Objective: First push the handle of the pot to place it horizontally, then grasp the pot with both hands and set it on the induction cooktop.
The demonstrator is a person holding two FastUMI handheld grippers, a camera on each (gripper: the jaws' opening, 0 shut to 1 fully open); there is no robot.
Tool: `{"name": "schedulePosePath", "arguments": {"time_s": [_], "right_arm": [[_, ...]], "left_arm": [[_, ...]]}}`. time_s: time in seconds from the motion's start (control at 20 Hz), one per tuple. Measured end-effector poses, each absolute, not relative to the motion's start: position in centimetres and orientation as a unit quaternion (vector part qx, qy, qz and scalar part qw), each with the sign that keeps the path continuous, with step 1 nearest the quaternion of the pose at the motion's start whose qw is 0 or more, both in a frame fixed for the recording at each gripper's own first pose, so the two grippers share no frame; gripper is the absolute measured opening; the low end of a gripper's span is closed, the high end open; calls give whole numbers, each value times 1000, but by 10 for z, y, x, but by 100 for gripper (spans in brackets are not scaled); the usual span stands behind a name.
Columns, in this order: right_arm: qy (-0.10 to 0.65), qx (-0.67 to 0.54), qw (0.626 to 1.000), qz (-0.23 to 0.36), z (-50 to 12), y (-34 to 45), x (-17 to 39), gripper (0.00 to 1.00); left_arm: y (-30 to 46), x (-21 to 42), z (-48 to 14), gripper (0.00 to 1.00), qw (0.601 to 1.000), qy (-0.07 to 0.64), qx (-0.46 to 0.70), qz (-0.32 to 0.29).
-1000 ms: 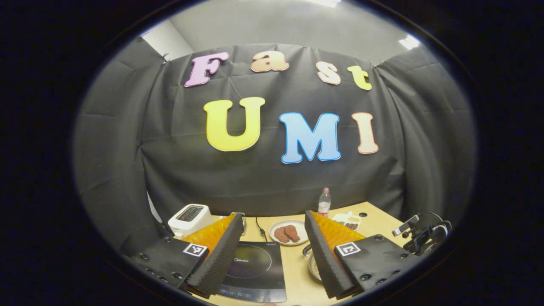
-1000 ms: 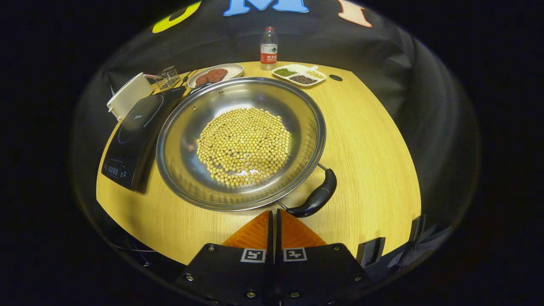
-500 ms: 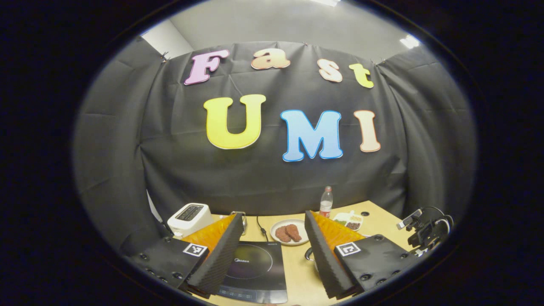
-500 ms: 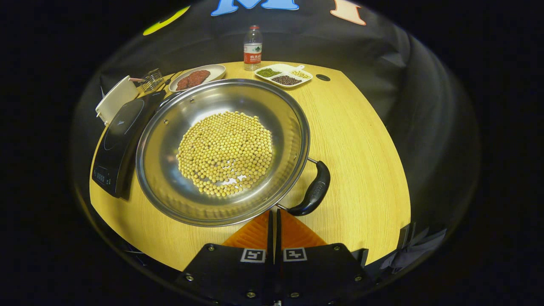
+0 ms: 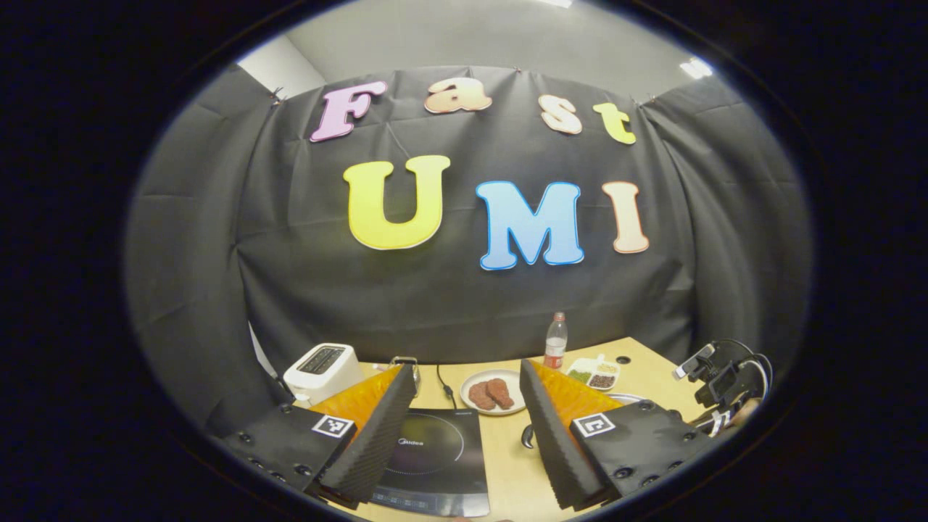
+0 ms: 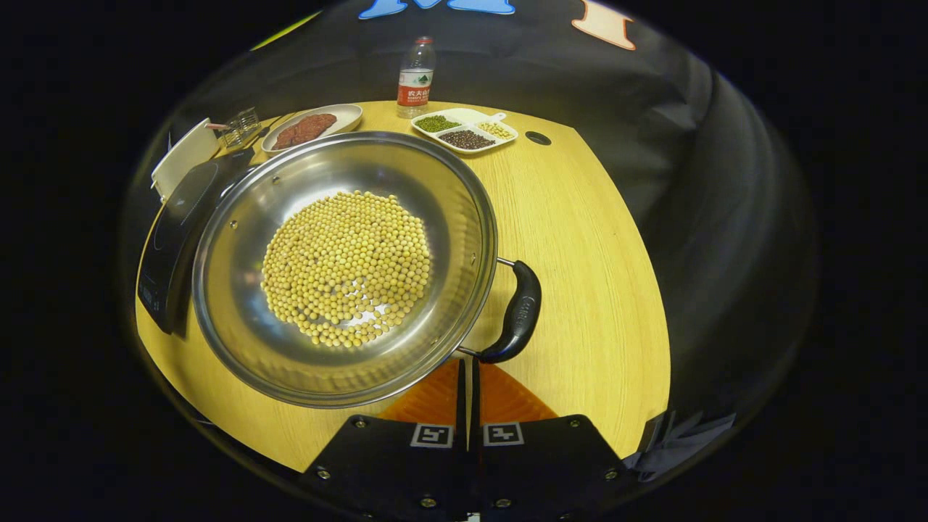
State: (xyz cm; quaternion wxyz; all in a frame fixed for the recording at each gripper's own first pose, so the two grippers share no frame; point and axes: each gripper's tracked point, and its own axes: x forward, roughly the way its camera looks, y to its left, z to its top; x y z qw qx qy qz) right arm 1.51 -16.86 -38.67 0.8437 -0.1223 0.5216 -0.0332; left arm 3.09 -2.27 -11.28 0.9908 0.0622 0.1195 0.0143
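A steel pot [image 6: 239,290] holding soybeans [image 6: 346,267] stands on the wooden table [image 6: 580,232]. Its black handle [image 6: 516,312] juts out to the right, just beyond my right gripper [image 6: 467,362]. That gripper is shut with nothing in it, and its tips sit at the pot's near rim beside the handle's lower end. The black induction cooktop [image 6: 170,225] lies left of the pot, touching or partly under its rim. In the left gripper view my left gripper [image 5: 467,366] hangs open above the cooktop [image 5: 435,457]. The pot's other handle [image 5: 527,435] peeks out by its right finger.
A white toaster [image 6: 181,156] and a wire rack [image 6: 239,123] stand behind the cooktop. A plate of meat [image 6: 312,127], a water bottle [image 6: 413,76] and a divided dish of beans [image 6: 464,130] line the far edge. Bare table lies right of the pot.
The pot has turned: its black handle swung from the near right round toward the right, with the shut right gripper following at the rim. The left gripper stayed open and tilted up slightly.
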Motion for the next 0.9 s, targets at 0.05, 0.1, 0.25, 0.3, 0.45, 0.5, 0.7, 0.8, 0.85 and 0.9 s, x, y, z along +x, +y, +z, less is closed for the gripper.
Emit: {"name": "schedulePosePath", "arguments": {"time_s": [0.05, 0.1, 0.25, 0.3, 0.45, 0.5, 0.7, 0.8, 0.85, 0.9], "right_arm": [[521, -129, 843, -33, -386, -172, 19, 1], [520, -134, 843, -35, -386, -177, 22, 1], [516, -144, 843, -42, -384, -187, 34, 1], [515, -146, 844, -45, -383, -192, 40, 1], [517, -128, 845, -52, -384, -196, 52, 1], [518, -124, 845, -53, -386, -196, 55, 1], [517, -143, 842, -55, -385, -204, 67, 1], [516, -145, 842, -54, -385, -205, 73, 1], [516, -146, 842, -54, -384, -206, 77, 1], [515, -145, 843, -55, -385, -206, 79, 1]], "left_arm": [[-24, 32, -113, 95, 991, 120, 64, 13], [-26, 32, -115, 95, 990, 121, 65, 12], [-29, 37, -117, 95, 990, 125, 67, 8], [-30, 37, -120, 95, 990, 126, 69, 7], [-31, 41, -121, 95, 989, 128, 71, 6], [-31, 42, -122, 95, 989, 129, 70, 6], [-33, 50, -125, 95, 989, 134, 69, 5], [-33, 52, -127, 95, 988, 135, 68, 7], [-33, 55, -128, 95, 989, 135, 66, 7], [-33, 57, -128, 94, 989, 136, 64, 7]]}}
